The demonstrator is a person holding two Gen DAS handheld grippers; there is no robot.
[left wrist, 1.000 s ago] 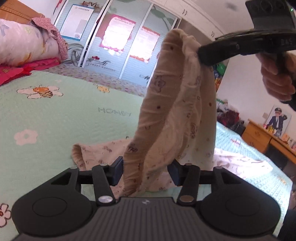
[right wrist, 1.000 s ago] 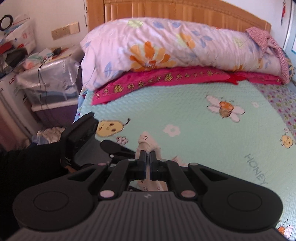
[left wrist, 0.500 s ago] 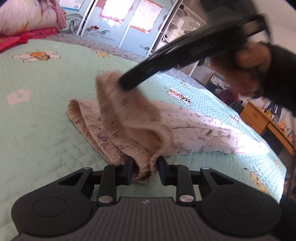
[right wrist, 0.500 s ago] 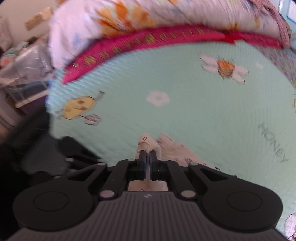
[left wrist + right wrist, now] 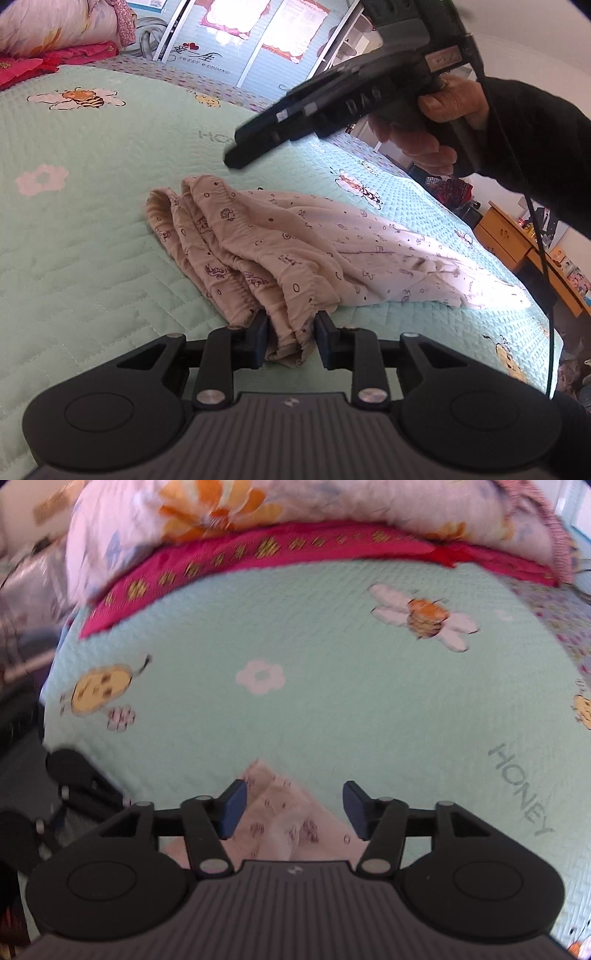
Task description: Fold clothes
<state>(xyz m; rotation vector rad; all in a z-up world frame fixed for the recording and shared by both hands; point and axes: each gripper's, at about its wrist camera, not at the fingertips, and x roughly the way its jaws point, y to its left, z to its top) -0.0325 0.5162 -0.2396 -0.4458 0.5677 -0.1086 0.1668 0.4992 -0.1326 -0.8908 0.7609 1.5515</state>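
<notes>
Both sets of jaws now stand apart. A second ago the right gripper [image 5: 291, 810] was pinched tight on an edge of the printed garment [image 5: 280, 254] and holding it high above the bed; half a second ago it was bringing that edge down, and now its blue pads are wide open with the cloth lying loose below them at the bottom centre of the right wrist view, nothing gripped. The left gripper [image 5: 290, 341] has parted too, though less far: a bunched, elasticated hem sits between its fingers at lower centre of the left wrist view, and the cloth looks slack there, so I judge it released or very nearly so rather than clamped. In that same view the right gripper hangs in the upper middle of the frame, clear of the fabric, held by a hand [image 5: 432, 133] at upper right. The garment itself lies flat on the green quilted bedspread [image 5: 92, 236], gathered in layers at its left end in the middle of the frame and trailing off to a pale, sunlit tail toward the right. The lifted edge has been laid over, so one fold appears made; the layers look uneven and the long tail remains spread out.
</notes>
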